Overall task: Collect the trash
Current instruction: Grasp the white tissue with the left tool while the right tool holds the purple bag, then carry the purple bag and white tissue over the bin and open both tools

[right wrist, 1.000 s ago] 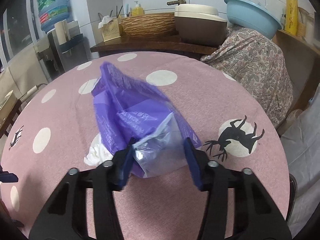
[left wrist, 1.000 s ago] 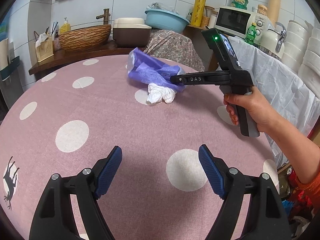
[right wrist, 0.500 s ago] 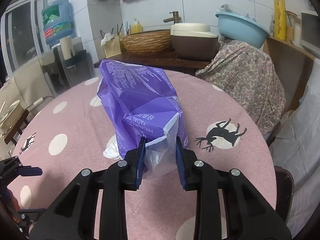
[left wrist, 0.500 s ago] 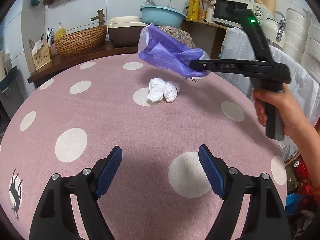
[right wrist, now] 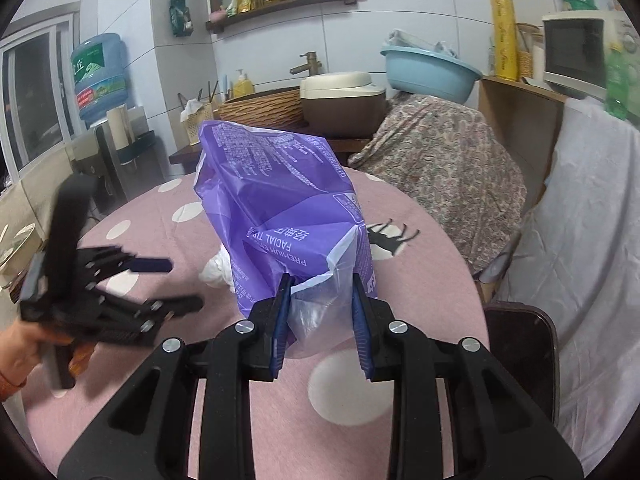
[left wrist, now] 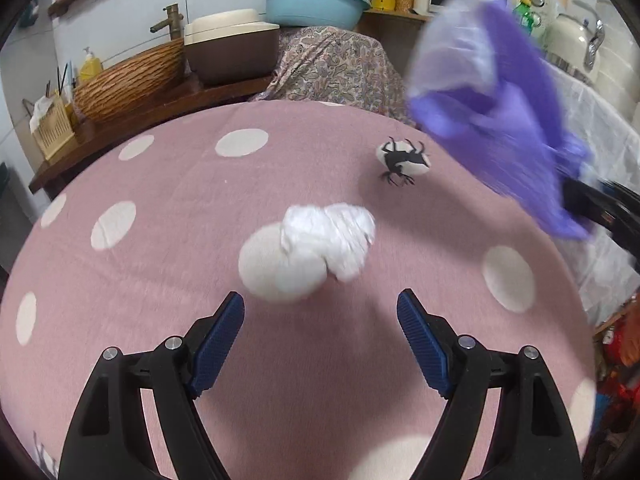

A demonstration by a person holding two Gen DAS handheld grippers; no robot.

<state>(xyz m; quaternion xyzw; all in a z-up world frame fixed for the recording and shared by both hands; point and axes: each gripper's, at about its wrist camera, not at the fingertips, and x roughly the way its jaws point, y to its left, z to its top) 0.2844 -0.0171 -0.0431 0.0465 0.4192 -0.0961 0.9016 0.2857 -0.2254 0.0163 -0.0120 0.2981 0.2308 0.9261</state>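
A: Starting nearest, with the left gripper (left wrist: 320, 312): standing wide open, gripping nothing, hanging over the pink table (left wrist: 132, 292).

B: And lying where, the tissue (left wrist: 328, 240)?

A: Sitting on the table straight ahead of the blue pads, just beyond their tips. Roughly centred on the gap and half overlapping a white dot. Stretching crosswise, so running the same way as the opening rather than along the fingers.

B: Fitting between the pads, then?

A: Probably. Looking about as wide as the gap from here, so likely calling for a straight push forward and down, with little room to either side.

B: Moving on to the right gripper (right wrist: 320, 288)?

A: Pinching the clear end of the purple bag (right wrist: 280, 208), having just been closing on it. Standing narrow now, with the film bunched between the pads. Carrying the bag off the table, its length pointing away from the fingers.

B: Sitting nearer the tissue, which one?

A: The left, plainly. From the right wrist, showing only as a white scrap behind the bag's lower left edge. From the left wrist, seeing the bag blurred, up and to the right, well apart from the wad.
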